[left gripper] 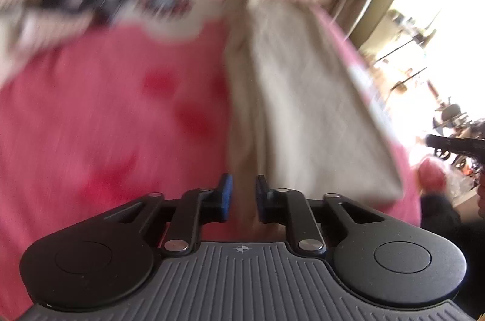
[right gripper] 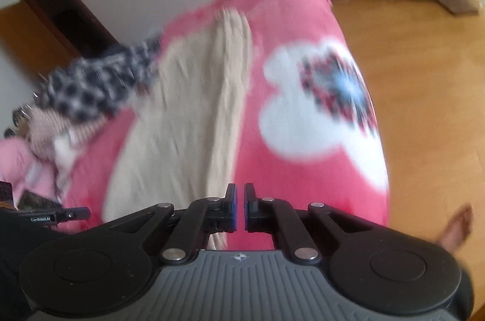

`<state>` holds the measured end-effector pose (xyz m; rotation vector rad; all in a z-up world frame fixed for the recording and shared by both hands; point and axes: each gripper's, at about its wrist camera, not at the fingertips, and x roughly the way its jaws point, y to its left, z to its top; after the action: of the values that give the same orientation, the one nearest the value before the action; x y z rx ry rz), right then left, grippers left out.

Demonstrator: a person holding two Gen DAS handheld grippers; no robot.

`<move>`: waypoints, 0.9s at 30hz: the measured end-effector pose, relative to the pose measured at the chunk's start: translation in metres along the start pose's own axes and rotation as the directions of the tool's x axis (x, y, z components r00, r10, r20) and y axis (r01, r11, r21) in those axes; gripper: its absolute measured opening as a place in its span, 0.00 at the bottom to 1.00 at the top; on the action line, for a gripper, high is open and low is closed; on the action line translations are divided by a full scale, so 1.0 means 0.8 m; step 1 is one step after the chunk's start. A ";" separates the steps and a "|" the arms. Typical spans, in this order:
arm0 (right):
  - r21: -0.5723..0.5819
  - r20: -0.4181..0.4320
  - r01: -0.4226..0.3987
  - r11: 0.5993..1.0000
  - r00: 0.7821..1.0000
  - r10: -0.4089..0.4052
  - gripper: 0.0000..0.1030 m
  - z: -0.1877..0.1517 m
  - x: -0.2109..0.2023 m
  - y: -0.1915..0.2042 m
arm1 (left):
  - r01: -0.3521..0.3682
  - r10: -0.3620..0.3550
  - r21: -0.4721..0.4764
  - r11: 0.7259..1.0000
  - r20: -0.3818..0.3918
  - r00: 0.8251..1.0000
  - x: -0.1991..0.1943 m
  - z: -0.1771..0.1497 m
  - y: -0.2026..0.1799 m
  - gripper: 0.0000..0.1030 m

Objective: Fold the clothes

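a long beige cloth garment (left gripper: pixel 303 97), partly folded lengthwise, is laid on a pink fleece blanket with a white flower print (right gripper: pixel 303 169). the left gripper (left gripper: pixel 244 198) is held with fingers slightly parted around a fold of the garment's near end; a firm grip cannot be told. the right gripper (right gripper: pixel 240 207) is nearly closed, empty, just beside the garment's edge. a black-and-white checked cloth (right gripper: pixel 97 81) is heaped further back. both views are blurred.
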<state>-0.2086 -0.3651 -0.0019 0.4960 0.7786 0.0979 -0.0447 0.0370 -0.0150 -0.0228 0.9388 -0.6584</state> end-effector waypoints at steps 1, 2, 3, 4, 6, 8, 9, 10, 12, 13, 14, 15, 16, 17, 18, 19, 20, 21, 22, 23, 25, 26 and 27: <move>-0.050 0.017 -0.005 0.999 1.000 0.006 0.04 0.016 0.008 0.010 | 0.016 -0.016 0.025 1.000 0.019 1.000 0.010 0.014 -0.007 0.22; -0.108 0.032 0.002 0.994 0.999 0.002 0.04 0.032 0.021 0.022 | 0.025 -0.026 0.048 0.999 0.027 0.999 0.024 0.029 -0.014 0.24; -0.168 0.047 0.016 0.986 0.999 -0.008 0.04 0.047 0.035 0.036 | 0.027 -0.029 0.070 0.997 0.026 0.999 0.042 0.044 -0.023 0.24; -0.222 0.064 0.031 0.975 0.998 -0.017 0.04 0.062 0.052 0.048 | 0.025 -0.028 0.092 0.995 0.027 0.999 0.061 0.058 -0.032 0.24; -0.312 0.087 0.054 0.949 0.996 -0.028 0.04 0.090 0.086 0.073 | 0.003 -0.008 0.140 0.990 0.036 0.999 0.097 0.081 -0.048 0.24; -0.387 0.102 0.084 0.918 0.994 -0.048 0.04 0.117 0.123 0.095 | -0.038 0.030 0.190 0.981 0.048 0.998 0.129 0.100 -0.056 0.24; -0.414 0.104 0.107 0.904 0.992 -0.070 0.04 0.129 0.141 0.103 | -0.057 0.045 0.218 0.974 0.057 0.997 0.143 0.108 -0.058 0.24; -0.435 0.100 0.117 0.893 0.992 -0.082 0.04 0.140 0.158 0.107 | -0.072 0.056 0.252 0.965 0.070 0.996 0.153 0.116 -0.058 0.25; -0.462 0.081 0.122 0.878 0.992 -0.095 0.04 0.159 0.192 0.114 | -0.100 0.073 0.312 0.945 0.097 0.993 0.172 0.131 -0.058 0.25; -0.475 0.068 0.119 0.872 0.993 -0.099 0.04 0.164 0.207 0.114 | -0.107 0.075 0.327 0.939 0.111 0.991 0.179 0.136 -0.055 0.25; -0.489 0.051 0.114 0.865 0.993 -0.102 0.04 0.169 0.222 0.113 | -0.115 0.076 0.343 0.932 0.125 0.989 0.186 0.141 -0.053 0.25; -0.502 0.040 0.117 0.857 0.993 -0.113 0.04 0.173 0.239 0.112 | -0.123 0.077 0.358 0.925 0.139 0.987 0.193 0.147 -0.050 0.25; -0.511 0.032 0.124 0.851 0.992 -0.126 0.04 0.176 0.255 0.110 | -0.131 0.079 0.374 0.918 0.153 0.985 0.199 0.152 -0.048 0.25; -0.516 0.023 0.134 0.846 0.989 -0.143 0.04 0.177 0.273 0.105 | -0.140 0.079 0.389 0.911 0.167 0.983 0.206 0.157 -0.045 0.25; -0.521 0.013 0.145 0.841 0.987 -0.162 0.03 0.179 0.290 0.099 | -0.148 0.080 0.403 0.903 0.181 0.980 0.213 0.162 -0.043 0.25; -0.510 0.005 0.142 0.848 0.987 -0.163 0.02 0.183 0.300 0.093 | -0.157 0.080 0.418 0.895 0.195 0.978 0.220 0.167 -0.040 0.25; -0.492 -0.001 0.132 0.861 0.988 -0.153 0.02 0.188 0.307 0.088 | -0.158 0.074 0.416 0.896 0.211 0.975 0.223 0.174 -0.036 0.25; -0.473 -0.008 0.122 0.872 0.990 -0.143 0.02 0.193 0.314 0.082 | -0.149 0.062 0.390 0.908 0.228 0.972 0.223 0.183 -0.030 0.25; -0.457 0.007 0.119 0.881 0.991 -0.130 0.03 0.199 0.312 0.079 | -0.142 0.054 0.365 0.920 0.241 0.969 0.222 0.190 -0.024 0.26; -0.443 0.033 0.119 0.889 0.993 -0.117 0.03 0.206 0.305 0.078 | -0.138 0.051 0.340 0.930 0.253 0.966 0.222 0.198 -0.018 0.28; -0.390 0.074 0.130 0.912 0.991 -0.110 0.08 0.223 0.295 0.072 | -0.131 0.051 0.291 0.948 0.267 0.962 0.223 0.213 -0.006 0.36; -0.358 0.087 0.124 0.925 0.991 -0.099 0.11 0.232 0.291 0.065 | -0.107 0.035 0.260 0.960 0.267 0.963 0.223 0.219 0.002 0.39; -0.324 0.099 0.112 0.939 0.992 -0.084 0.19 0.240 0.287 0.057 | -0.074 0.014 0.228 0.971 0.257 0.966 0.225 0.225 0.010 0.41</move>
<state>0.0931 -0.3394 -0.0139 0.1415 0.6868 0.1114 0.1688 -0.0988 -0.0412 0.1227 0.6085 -0.7037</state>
